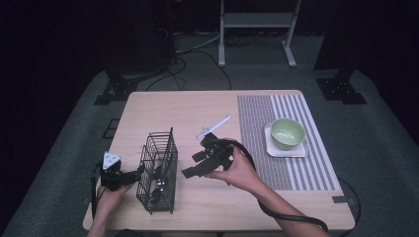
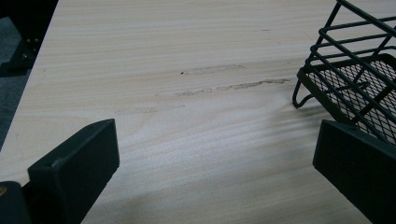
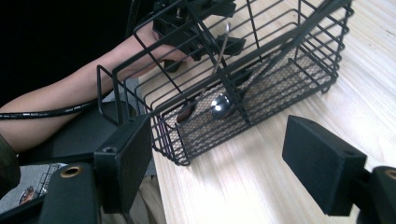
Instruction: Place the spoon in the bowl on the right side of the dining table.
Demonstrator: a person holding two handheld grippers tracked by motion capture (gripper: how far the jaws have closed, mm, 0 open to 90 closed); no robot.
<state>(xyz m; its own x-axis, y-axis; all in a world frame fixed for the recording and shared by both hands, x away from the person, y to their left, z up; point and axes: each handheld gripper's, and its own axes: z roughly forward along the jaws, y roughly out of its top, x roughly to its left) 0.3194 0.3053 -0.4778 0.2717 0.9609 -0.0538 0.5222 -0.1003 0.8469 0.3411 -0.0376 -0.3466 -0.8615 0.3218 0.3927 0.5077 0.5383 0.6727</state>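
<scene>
The right gripper (image 3: 219, 158) has its jaws spread wide with nothing between them, hovering over bare wood just beside the black wire basket (image 3: 243, 79). In the high view this gripper (image 1: 195, 165) sits near the middle of the table (image 1: 163, 106), held in the person's right hand (image 1: 237, 168), its jaws pointing left toward the basket (image 1: 158, 170).

The left gripper (image 2: 215, 163) also has its jaws well apart and empty; the basket's corner and foot (image 2: 345, 79) sit just ahead of its right-side jaw. From above, the left gripper (image 1: 123, 177) is at the basket's left side, close against the wires.

The basket stands upright near the table's front left, its long axis running from the near edge away from the person. A spoon (image 3: 219, 100) leans inside it, bowl down on the mesh floor, handle up.

Farther right, a green bowl (image 1: 287, 133) rests on a white tray (image 1: 296, 150) on a striped mat (image 1: 257, 128). A white utensil (image 1: 213, 127) lies on the wood, angled up to the right
</scene>
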